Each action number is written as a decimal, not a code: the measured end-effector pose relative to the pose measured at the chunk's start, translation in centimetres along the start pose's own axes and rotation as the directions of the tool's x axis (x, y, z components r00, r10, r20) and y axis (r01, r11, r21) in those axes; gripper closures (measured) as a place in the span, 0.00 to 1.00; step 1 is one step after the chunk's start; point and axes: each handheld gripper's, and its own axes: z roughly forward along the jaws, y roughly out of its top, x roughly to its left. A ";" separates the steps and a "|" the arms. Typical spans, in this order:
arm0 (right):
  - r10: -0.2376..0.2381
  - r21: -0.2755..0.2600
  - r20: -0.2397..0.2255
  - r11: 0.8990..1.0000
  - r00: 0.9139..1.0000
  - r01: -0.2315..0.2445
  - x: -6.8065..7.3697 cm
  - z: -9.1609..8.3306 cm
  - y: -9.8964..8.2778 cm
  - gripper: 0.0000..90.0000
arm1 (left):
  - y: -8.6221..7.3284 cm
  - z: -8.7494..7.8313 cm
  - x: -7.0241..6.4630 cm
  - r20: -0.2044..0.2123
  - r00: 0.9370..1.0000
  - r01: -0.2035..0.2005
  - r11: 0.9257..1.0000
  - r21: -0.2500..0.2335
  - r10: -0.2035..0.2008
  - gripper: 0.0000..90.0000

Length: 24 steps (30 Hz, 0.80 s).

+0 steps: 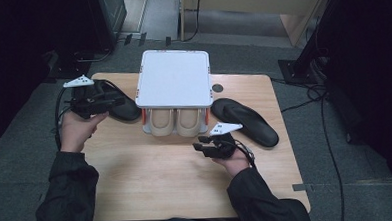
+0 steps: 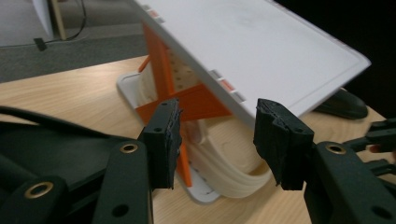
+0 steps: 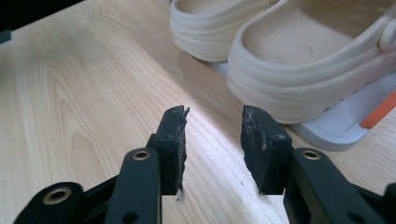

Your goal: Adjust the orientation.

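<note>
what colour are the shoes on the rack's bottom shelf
Cream, a pale beige. The pair of clogs shows best in the right gripper view, sitting on the white rack.

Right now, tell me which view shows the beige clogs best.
The right gripper view: the beige clogs show close up on the rack's bottom shelf. The high view shows only their heels under the white shelf; the left gripper view shows one side.

Lab-like room, grey carpet, loose cables, dark stands, lone wooden table
</note>
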 end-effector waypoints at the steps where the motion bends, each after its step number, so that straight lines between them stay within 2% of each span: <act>1: -0.001 0.002 -0.002 1.000 1.000 0.001 0.0 0.0 0.0 0.67 | -0.2 0.3 0.3 -0.010 1.000 -0.003 1.000 0.010 0.003 0.57; 4: -0.009 0.009 -0.003 1.000 1.000 0.009 0.0 0.1 -0.1 0.66 | -1.0 1.5 1.2 -0.042 0.999 0.000 0.999 0.038 0.002 0.58; 7: -0.007 0.010 -0.003 1.000 1.000 0.007 0.0 0.1 -0.1 0.66 | -1.7 2.5 1.8 -0.051 0.999 -0.004 0.998 0.060 0.007 0.59; 12: -0.015 0.016 0.001 1.000 1.000 0.015 0.1 0.0 -0.1 0.66 | -3.0 4.3 2.9 -0.070 0.997 0.021 0.997 0.071 -0.016 0.62; 15: -0.012 0.019 0.002 1.000 1.000 0.012 0.0 -0.1 -0.1 0.66 | -3.7 5.3 3.4 -0.089 0.996 0.019 0.997 0.081 -0.012 0.63; 19: -0.014 0.025 0.006 1.000 1.000 0.014 0.1 -0.1 -0.2 0.66 | -4.6 6.8 4.4 -0.112 0.993 0.044 0.993 0.107 -0.032 0.64; 24: -0.011 0.024 0.014 1.000 1.000 0.011 0.0 -0.3 -0.3 0.66 | -5.4 8.6 5.3 -0.121 0.992 0.046 0.992 0.122 -0.031 0.67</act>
